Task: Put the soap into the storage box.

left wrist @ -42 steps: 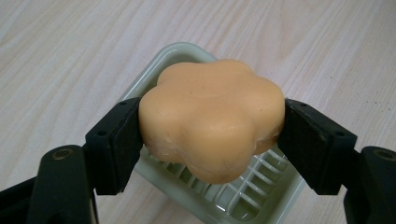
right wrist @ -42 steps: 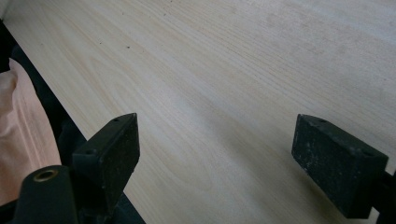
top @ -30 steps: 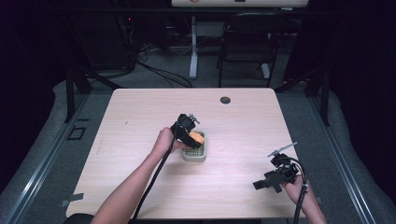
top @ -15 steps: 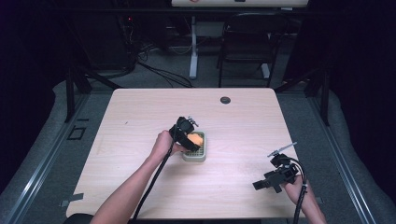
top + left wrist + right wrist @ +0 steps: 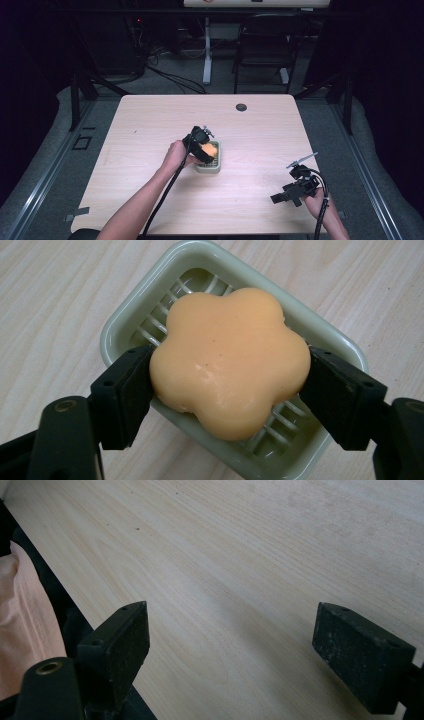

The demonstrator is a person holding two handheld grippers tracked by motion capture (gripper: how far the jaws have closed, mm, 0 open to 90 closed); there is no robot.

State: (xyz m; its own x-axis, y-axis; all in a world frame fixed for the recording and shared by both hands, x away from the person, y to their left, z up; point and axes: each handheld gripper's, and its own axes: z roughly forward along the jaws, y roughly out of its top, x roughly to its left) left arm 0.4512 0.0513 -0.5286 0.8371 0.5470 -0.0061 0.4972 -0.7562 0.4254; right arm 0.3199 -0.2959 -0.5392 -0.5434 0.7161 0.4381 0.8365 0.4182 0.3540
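- The left gripper point(image 5: 206, 148) is near the middle of the table point(image 5: 150, 130), and its two jaws are closed onto a flower-shaped orange soap point(image 5: 230, 360), one jaw pressing each side of it.
- In the left gripper view the soap sits between the jaws directly above a pale green soap dish point(image 5: 150, 300); whether the soap's underside touches the dish's ribbed bottom cannot be told.
- The soap dish stands on the table just right of the person's left hand point(image 5: 175, 155), roughly central, a little toward the near side.
- In the high view the soap point(image 5: 210, 149) shows as an orange patch at the far end of the dish point(image 5: 214, 166), partly covered by the gripper.
- The right gripper point(image 5: 280, 197) is near the table's near right corner, well apart from the dish, held in the person's right hand point(image 5: 315, 200).
- Its jaws stand wide apart with nothing between them; in the right gripper view, bare light wood point(image 5: 240, 570) lies between the right gripper point(image 5: 235, 645) jaws.
- A small dark round disc point(image 5: 241, 107) sits in the tabletop near the far edge, right of centre.
- A cable point(image 5: 165, 195) trails from the left gripper along the person's forearm toward the near edge.
- Beyond the far edge of the table stands a dark chair point(image 5: 262, 50) on the floor.
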